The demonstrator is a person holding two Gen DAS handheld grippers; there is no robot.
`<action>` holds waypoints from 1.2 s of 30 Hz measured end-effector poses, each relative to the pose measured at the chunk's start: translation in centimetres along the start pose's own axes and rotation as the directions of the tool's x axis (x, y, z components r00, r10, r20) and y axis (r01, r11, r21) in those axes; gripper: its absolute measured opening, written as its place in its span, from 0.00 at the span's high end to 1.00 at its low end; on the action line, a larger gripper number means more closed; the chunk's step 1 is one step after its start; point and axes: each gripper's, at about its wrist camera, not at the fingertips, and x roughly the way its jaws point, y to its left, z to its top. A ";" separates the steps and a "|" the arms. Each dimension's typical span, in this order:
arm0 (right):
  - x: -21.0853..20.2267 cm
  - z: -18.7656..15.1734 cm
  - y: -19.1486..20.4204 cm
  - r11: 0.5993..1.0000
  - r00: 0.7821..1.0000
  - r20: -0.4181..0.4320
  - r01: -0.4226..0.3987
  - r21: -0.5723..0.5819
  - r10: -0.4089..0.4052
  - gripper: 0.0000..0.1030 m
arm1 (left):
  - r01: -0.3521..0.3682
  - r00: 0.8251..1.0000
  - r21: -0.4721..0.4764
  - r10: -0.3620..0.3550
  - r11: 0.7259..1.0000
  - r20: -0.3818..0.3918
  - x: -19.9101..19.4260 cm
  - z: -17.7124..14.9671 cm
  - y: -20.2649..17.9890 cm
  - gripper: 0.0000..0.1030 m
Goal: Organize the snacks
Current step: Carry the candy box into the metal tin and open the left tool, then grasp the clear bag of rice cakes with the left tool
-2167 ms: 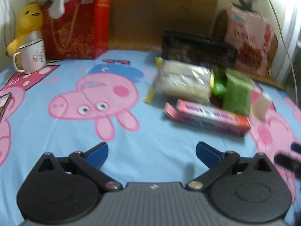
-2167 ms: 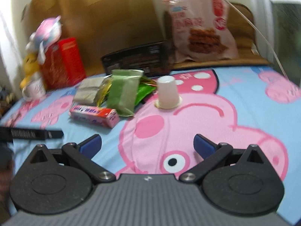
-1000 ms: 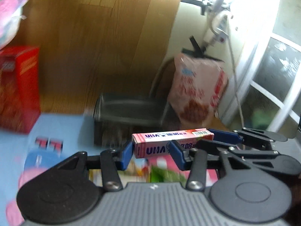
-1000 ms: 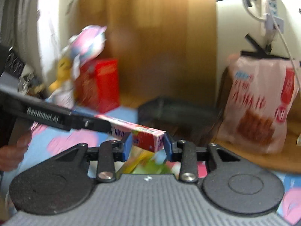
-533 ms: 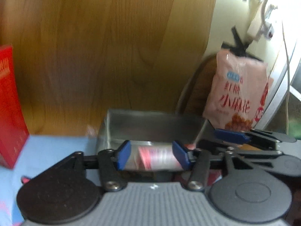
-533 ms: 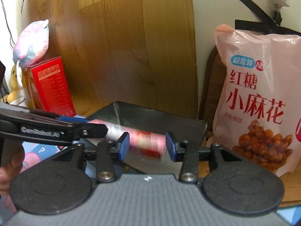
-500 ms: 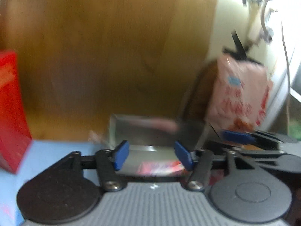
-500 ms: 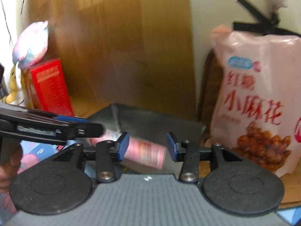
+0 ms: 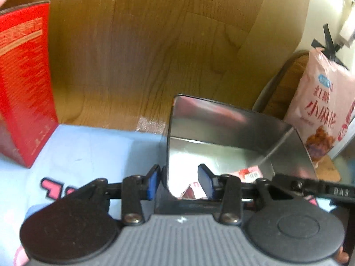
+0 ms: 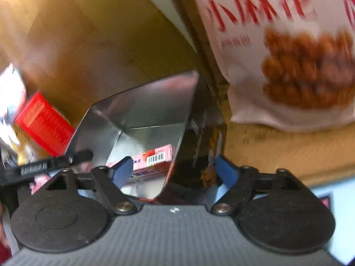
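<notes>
**Pink snack box lying inside the metal tin, both tongs parted**

Left wrist view: the left tongs [image 9: 180, 180] stand parted with nothing between the blue pads; the left pad [image 9: 153, 181] sits just outside the near left corner of the metal tin [image 9: 221, 130], the right pad inside it. The tin is open-topped, with shiny silver inner walls, and rests on a blue cartoon-print cloth [image 9: 88, 150]. On the tin's floor, toward its near right part, lies the pink snack box [image 9: 246, 173], only partly visible behind the right finger. A red carton [image 9: 24, 82] stands upright well to the left of the tin. A wooden board [image 9: 155, 44] rises behind the tin. A pink bag of fried dough twists [image 9: 321, 113] leans upright to the right of the tin, beyond its far corner. The black arm of the right tongs [image 9: 315, 188] crosses in from the right, over the tin's near right edge.

Right wrist view: this picture is tilted and partly blurred. The right tongs [image 10: 172, 173] are parted, holding nothing, and straddle the tin's [image 10: 142, 110] dark printed right wall. The pink snack box [image 10: 153, 158] lies flat on the tin's floor, barcode end up, against that wall. The left tongs [image 10: 57, 163] reach toward the tin from the left. The red carton [image 10: 42, 124] shows left of the tin, the pink bag [image 10: 288, 55] to its upper right.
</notes>
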 end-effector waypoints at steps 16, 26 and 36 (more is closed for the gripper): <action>-0.8 -1.5 3.7 0.997 0.995 -0.096 -0.019 -0.069 0.012 0.16 | -0.020 1.000 -0.054 0.020 0.998 0.013 -4.0 -2.4 0.8 0.25; -7.5 -5.4 2.7 0.995 0.999 -0.008 -0.049 -0.091 0.049 0.17 | 0.078 0.992 -0.100 -0.067 0.992 0.109 -9.3 -7.8 3.1 0.21; -5.9 -11.4 7.3 0.979 0.987 -0.144 -0.090 -0.182 0.064 0.25 | 0.143 0.989 -0.072 -0.144 0.987 -0.014 -9.7 -15.1 0.8 0.58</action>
